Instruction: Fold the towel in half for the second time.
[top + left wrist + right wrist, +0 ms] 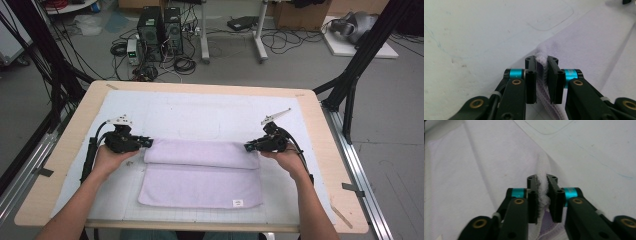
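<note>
Seen from above, a lilac towel (pixel 200 175) lies mid-frame on the white-matted table (pixel 70 150), its far edge folded partway toward the near hem, with computers and cables on the floor behind. In the left gripper view, the left gripper (pixel 541 62) is clamped on a towel corner. In the right gripper view, the right gripper (pixel 542 181) is pinched on the other corner; the fold is left unfinished.

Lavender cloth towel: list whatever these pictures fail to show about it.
- Print on the small white tag at the lavender cloth towel's near edge: too small in the high view.
- Towel corner inside the left hand-held gripper: covered by its black jaws in the left gripper view.
- Corner inside the right hand-held gripper: likewise covered in the right gripper view.
- Underside of the folded-over strip: hidden by the towel itself.
</note>
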Tool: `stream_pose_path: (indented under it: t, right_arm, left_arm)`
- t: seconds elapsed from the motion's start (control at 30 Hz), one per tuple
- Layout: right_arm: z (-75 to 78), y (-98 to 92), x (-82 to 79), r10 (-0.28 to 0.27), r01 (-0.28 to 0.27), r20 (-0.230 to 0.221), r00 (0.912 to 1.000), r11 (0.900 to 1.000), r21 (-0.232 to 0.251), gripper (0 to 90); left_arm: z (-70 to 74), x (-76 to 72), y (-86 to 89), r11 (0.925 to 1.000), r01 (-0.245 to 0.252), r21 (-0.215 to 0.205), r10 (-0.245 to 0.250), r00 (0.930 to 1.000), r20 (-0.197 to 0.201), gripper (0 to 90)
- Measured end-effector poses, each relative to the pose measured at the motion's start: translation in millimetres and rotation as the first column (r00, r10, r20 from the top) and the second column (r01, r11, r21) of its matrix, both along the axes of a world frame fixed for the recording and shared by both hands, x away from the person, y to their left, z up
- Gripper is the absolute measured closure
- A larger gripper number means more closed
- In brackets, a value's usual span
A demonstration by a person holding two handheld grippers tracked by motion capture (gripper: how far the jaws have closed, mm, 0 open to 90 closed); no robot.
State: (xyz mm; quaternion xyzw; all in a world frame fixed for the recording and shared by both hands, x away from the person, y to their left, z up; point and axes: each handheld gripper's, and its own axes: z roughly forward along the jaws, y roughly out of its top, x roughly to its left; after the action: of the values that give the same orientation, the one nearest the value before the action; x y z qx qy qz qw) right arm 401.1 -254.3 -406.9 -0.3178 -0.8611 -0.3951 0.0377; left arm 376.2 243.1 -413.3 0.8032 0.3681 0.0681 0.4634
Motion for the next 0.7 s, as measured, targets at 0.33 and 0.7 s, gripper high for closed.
stream_pose_path:
  t: [0.33, 0.7]
  right_arm:
    - [38.8, -7.9, -59.8, 0.066, -0.081, 0.166, 0.9840, 0.993, 0.084, 82.9]
    - [11.6, -26.9, -109.1, 0.095, -0.109, 0.123, 0.9877, 0.988, 0.111, 63.6]
  left_arm:
    - [23.9, -61.2, 11.3, 0.9976, 0.069, 0.003, -0.069, 0.9904, 0.120, 83.5]
    - [14.5, -99.5, 20.1, 0.9905, 0.125, 0.058, -0.128, 0.9897, 0.064, 58.1]
